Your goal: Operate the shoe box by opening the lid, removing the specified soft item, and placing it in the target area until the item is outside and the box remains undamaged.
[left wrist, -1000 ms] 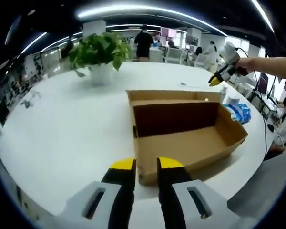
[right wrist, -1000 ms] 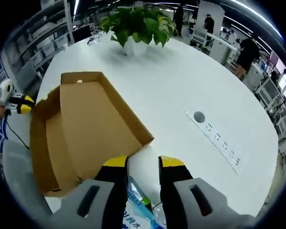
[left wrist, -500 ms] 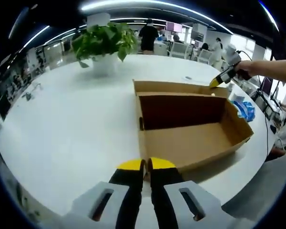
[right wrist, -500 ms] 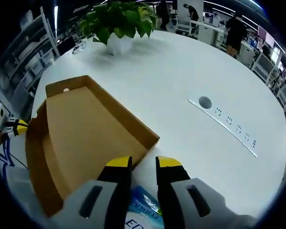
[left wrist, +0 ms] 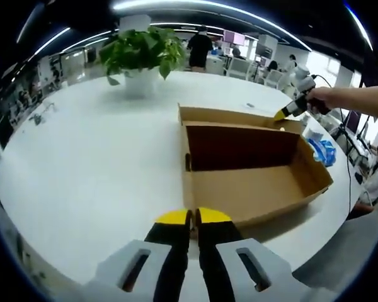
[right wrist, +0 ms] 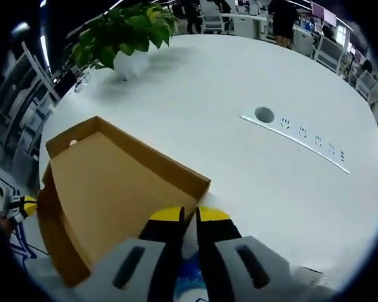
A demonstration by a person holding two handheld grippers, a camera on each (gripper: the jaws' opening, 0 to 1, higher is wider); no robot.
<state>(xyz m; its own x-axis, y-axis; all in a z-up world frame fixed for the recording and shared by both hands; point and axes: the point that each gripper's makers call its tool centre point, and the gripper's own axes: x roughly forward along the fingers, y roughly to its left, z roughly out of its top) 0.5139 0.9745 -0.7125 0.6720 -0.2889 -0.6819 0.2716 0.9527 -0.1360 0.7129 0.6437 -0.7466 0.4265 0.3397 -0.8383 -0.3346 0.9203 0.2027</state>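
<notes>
Straight ahead of our left gripper [left wrist: 188, 216], whose yellow-tipped jaws are pressed together on nothing, the open cardboard shoe box [left wrist: 249, 173] rests on the white round table [left wrist: 82, 163]; its near wall stands just beyond our jaw tips. We see bare cardboard inside it. Past its far right corner our right gripper [left wrist: 290, 108] hangs over the rim, held by a hand [left wrist: 319, 97]. Beside that end of the box lies the soft blue packet [left wrist: 322, 149], outside the box on the table.

From the right gripper view, our right gripper [right wrist: 189, 217] has its jaws drawn almost together, with something pale between them and blue plastic [right wrist: 188, 280] just below; we cannot tell whether it is actually gripped. The box [right wrist: 107, 189] spreads ahead and left of these jaws. Further ahead stands a potted plant [right wrist: 123, 34], and to the right of our jaws a socket strip [right wrist: 296, 142] is set into the tabletop.
</notes>
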